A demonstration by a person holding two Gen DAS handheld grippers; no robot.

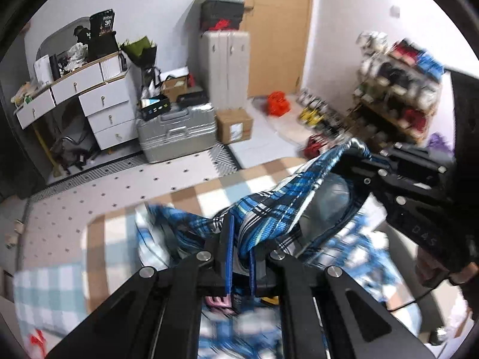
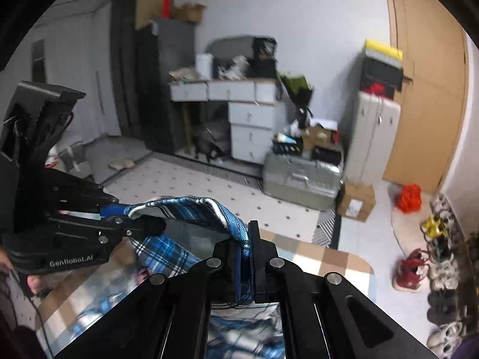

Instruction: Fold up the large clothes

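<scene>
A blue plaid garment (image 1: 269, 209) hangs stretched between both grippers above a checked bed cover (image 1: 191, 197). In the left wrist view my left gripper (image 1: 239, 239) is shut on a bunched fold of it. My right gripper (image 1: 350, 149) pinches the garment's raised edge at the upper right. In the right wrist view my right gripper (image 2: 244, 239) is shut on the garment's hem (image 2: 191, 206). There my left gripper (image 2: 119, 212) holds the other end at the left. The rest of the cloth droops blurred below the fingers.
A silver suitcase (image 1: 176, 131), a cardboard box (image 1: 235, 125) and white drawers (image 1: 107, 104) stand on the floor beyond the bed. A shoe rack (image 1: 398, 89) and rows of shoes (image 2: 434, 254) line the right wall. A person's hand (image 2: 36, 282) grips the left tool.
</scene>
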